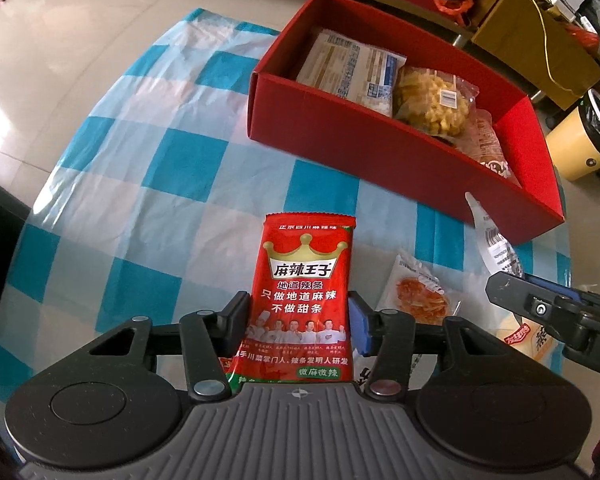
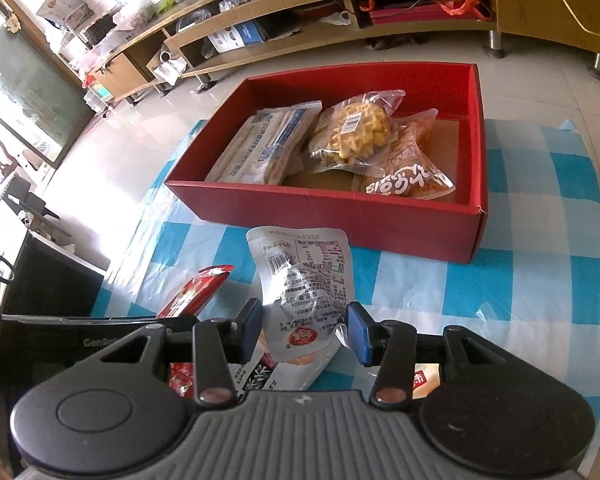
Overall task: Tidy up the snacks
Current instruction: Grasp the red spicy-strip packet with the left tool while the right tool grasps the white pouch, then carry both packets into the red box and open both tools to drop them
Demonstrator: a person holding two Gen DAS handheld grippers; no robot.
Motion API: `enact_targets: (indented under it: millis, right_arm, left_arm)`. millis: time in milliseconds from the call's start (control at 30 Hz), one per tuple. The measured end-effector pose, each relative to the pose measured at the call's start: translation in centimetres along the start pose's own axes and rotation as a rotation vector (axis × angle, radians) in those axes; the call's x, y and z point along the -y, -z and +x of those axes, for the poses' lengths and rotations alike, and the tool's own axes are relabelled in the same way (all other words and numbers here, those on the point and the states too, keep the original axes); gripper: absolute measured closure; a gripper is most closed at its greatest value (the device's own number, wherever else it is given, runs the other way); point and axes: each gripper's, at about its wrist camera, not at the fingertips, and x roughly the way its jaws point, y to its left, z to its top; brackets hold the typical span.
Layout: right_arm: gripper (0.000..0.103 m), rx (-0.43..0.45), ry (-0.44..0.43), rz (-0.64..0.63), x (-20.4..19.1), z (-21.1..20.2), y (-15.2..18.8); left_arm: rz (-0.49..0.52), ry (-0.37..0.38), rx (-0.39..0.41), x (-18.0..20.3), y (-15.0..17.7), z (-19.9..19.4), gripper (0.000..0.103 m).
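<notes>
My left gripper [image 1: 300, 320] is shut on a red spicy-strip packet [image 1: 304, 276] and holds it above the checked tablecloth. My right gripper [image 2: 306, 326] is shut on a silver-white snack pouch [image 2: 306, 280], printed back upward; the pouch [image 1: 494, 246] and the gripper [image 1: 540, 308] also show at the left wrist view's right. The red box [image 1: 340, 140] lies beyond, and shows in the right wrist view [image 2: 340, 208] too. It holds a pale blue-white packet [image 2: 260, 148], a clear bag of yellow twists [image 2: 352, 132] and an orange bag [image 2: 408, 172].
A white packet with an orange food picture [image 1: 416, 292] and a yellow packet [image 1: 528, 340] lie on the blue-white checked tablecloth [image 1: 140, 184]. The red packet's tip [image 2: 198, 290] shows left of the right gripper. A bin [image 1: 584, 136] and wooden furniture [image 2: 300, 20] stand beyond the table.
</notes>
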Motion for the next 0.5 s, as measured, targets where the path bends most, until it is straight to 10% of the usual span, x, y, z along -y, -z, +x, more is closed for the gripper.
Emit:
enact_targets:
  millis: [500]
  right_arm:
    - [0.06,0.029,-0.038,0.018,-0.2,-1.1,-0.5]
  left_arm:
    - [-0.024,0.079,0.042,-0.2,-0.4,-2.3,0.045]
